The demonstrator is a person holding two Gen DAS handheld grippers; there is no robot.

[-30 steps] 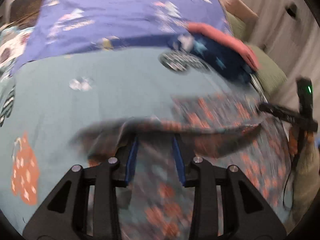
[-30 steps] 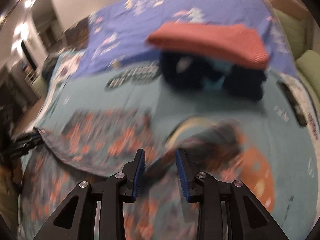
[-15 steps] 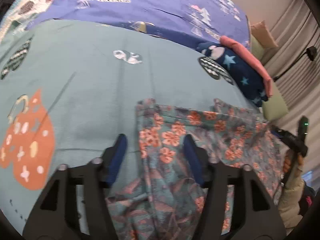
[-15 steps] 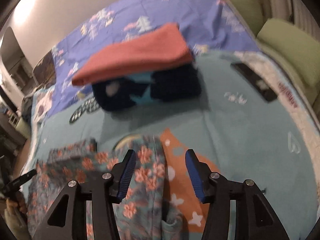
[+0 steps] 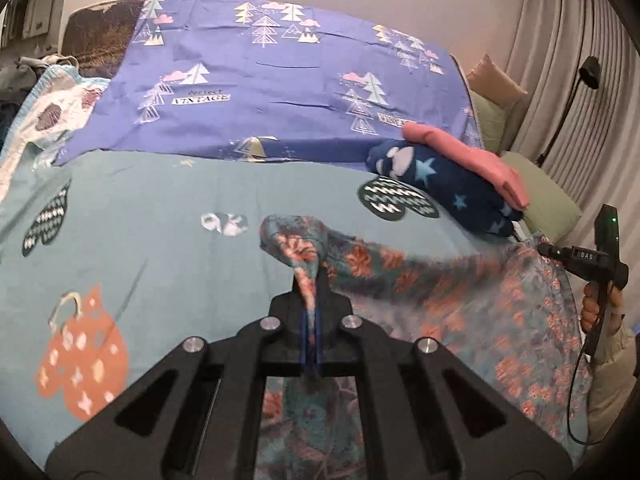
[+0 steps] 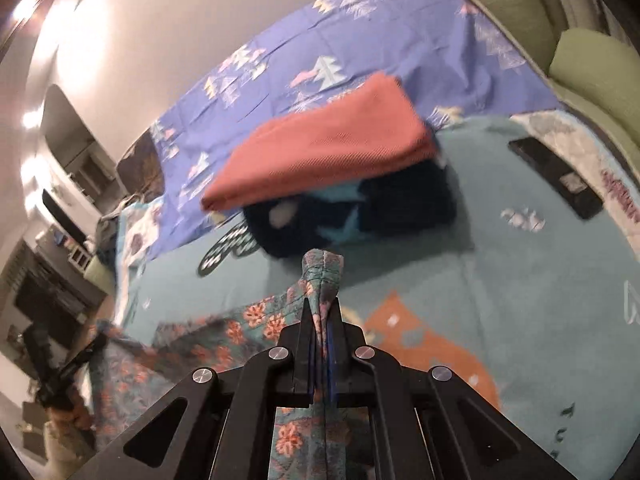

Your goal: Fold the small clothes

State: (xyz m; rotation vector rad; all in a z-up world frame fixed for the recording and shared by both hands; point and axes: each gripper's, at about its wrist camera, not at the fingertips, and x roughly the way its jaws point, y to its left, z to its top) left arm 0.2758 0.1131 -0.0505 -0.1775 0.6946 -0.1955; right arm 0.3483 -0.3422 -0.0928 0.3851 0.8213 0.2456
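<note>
A teal garment with orange flowers [image 5: 440, 280] lies on the bed, stretched between both grippers. My left gripper [image 5: 310, 292] is shut on one bunched corner of it, lifted off the bedspread. My right gripper [image 6: 322, 308] is shut on another corner [image 6: 322, 268], which pokes up past the fingertips. In the left wrist view the right gripper [image 5: 592, 256] shows at the far right, at the cloth's other end. In the right wrist view the cloth [image 6: 240, 328] trails left toward the other hand.
A folded stack, a pink item [image 6: 328, 148] on a navy star-print one [image 5: 448, 188], sits on the teal bedspread [image 5: 160, 208] just beyond. A purple sheet [image 5: 280, 80] covers the far half. A black remote [image 6: 556, 176] and green pillows [image 6: 596, 76] lie at the right.
Both grippers were open over the flat flowered garment half a second ago. Now each has shut on a corner and lifted it, and the cloth is drawn taut between them.
</note>
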